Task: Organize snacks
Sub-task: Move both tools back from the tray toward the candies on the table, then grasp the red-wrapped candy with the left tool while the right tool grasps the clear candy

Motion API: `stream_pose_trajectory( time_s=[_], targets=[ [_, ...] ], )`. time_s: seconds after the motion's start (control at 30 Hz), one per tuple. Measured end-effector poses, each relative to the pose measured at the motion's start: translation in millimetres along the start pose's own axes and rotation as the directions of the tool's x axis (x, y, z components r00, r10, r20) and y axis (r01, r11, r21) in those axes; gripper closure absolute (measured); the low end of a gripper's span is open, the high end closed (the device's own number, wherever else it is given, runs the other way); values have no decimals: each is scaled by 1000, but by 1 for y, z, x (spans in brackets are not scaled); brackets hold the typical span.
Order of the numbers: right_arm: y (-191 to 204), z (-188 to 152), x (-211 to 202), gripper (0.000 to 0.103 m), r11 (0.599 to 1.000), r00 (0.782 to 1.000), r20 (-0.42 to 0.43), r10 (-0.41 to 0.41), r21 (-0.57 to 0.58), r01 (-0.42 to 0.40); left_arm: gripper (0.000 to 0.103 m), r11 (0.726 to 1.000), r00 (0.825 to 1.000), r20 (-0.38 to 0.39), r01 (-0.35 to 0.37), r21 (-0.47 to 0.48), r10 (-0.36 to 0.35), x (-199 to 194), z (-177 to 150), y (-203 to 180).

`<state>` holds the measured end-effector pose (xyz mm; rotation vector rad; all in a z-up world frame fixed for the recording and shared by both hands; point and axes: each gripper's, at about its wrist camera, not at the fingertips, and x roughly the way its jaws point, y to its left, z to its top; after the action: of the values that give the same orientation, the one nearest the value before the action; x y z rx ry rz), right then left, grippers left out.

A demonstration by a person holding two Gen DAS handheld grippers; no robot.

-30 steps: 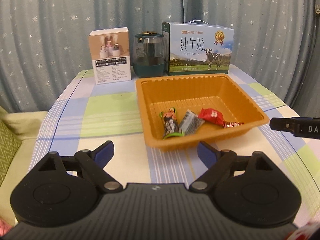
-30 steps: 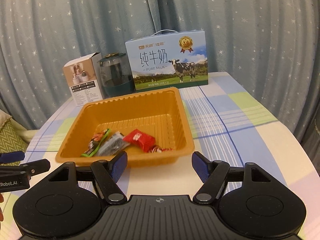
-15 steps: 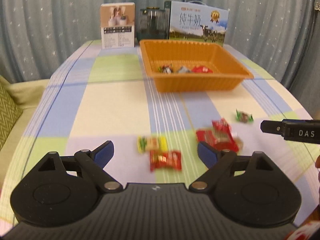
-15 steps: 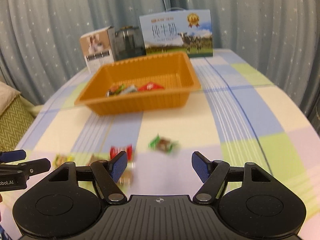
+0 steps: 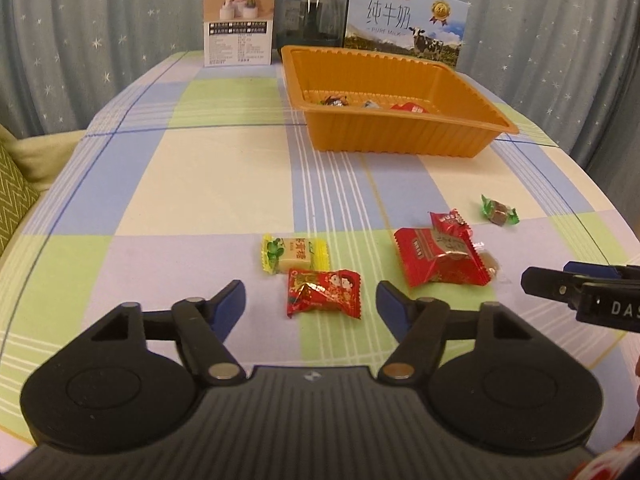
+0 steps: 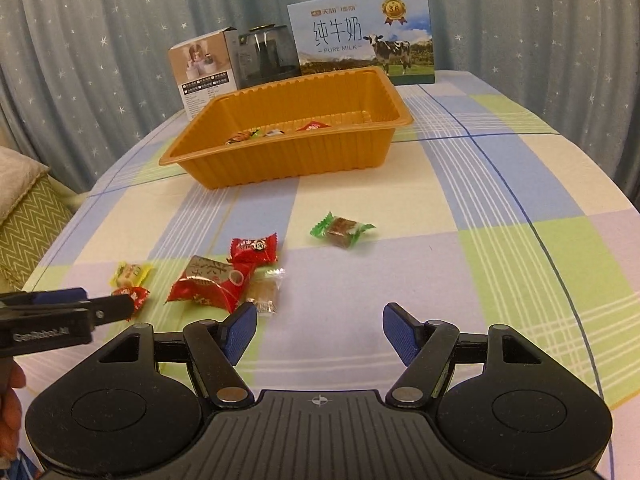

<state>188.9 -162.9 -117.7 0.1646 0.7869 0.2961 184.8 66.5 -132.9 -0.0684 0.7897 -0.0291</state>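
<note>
Carton (image 6: 362, 42) reads "PURE MILK" | left tongs (image 5: 311, 305) agape, empty | right tongs (image 6: 319, 330) agape, empty

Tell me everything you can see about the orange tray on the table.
The orange tray is a rectangular, open-topped container that looks like thin molded plastic, with ribbed, sloping walls and a flat flared rim. It sits upright on the checked tablecloth, toward the far end, just in front of the milk carton and the dark jar. A few wrapped snacks lie on its floor near the front wall. Neither gripper touches it, and the loose snacks on the cloth lie apart from it.
</note>
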Motion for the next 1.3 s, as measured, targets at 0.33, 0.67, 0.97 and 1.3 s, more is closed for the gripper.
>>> stream_pose_trajectory(
  time_s=[0.33, 0.67, 0.97, 1.3],
  targets=[
    [4, 2, 7, 32, 1000, 1000, 0, -5, -8, 5, 63, 1000, 1000, -11, 11, -23, -11, 13, 3, 0],
    [10, 4, 13, 32, 999, 1000, 1, 4, -37, -4, 72, 999, 1000, 2, 1, 48, -1, 9, 3, -14],
    [18, 9, 26, 46, 996, 999, -7, -32, -86, 31, 72, 1000, 1000, 26, 10, 27, -11, 2, 8, -11],
    [35, 6, 42, 46, 991, 1000, -24, 1, -135, -4, 72, 1000, 1000, 26, 15, 24, -16, 2, 8, -10]
  ],
)
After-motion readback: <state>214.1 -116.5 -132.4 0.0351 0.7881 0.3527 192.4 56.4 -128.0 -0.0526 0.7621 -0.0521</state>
